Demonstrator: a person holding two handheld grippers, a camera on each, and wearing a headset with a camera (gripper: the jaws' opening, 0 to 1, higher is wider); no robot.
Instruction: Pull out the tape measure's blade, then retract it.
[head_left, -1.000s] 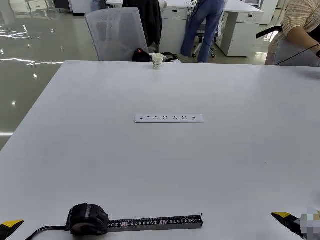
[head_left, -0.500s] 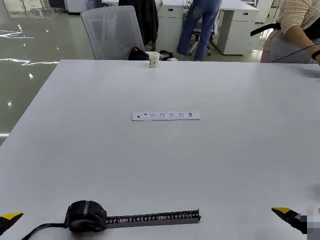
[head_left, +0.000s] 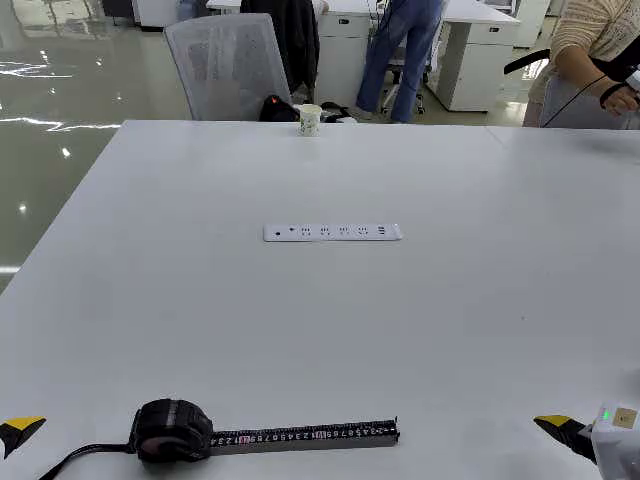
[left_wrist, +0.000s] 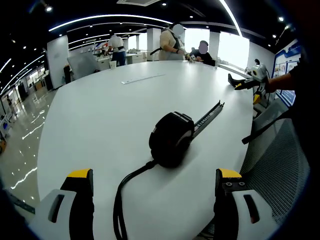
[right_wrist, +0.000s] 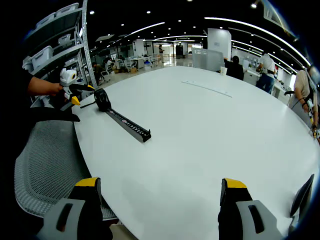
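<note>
While both grippers hover at the near edge, the white tabletop (head_left: 450, 330) carries three items. One black tape measure (head_left: 172, 430) lies near the front edge, left of centre. Its single blade (head_left: 305, 435) is pulled out and lies flat on the surface, running to the right. One black cord (head_left: 85, 462) trails left from the case. One white power strip (head_left: 332, 232) lies at mid-table, and one paper cup (head_left: 310, 119) stands at the far edge.

Beyond the tabletop are a glossy floor, one grey mesh chair (head_left: 228, 66), white desks and two people.

The left gripper (left_wrist: 154, 174) sits just behind the case with its jaws spread wide and holding nothing. The right gripper (right_wrist: 162, 182) is well apart from the blade tip, jaws likewise spread and empty.
</note>
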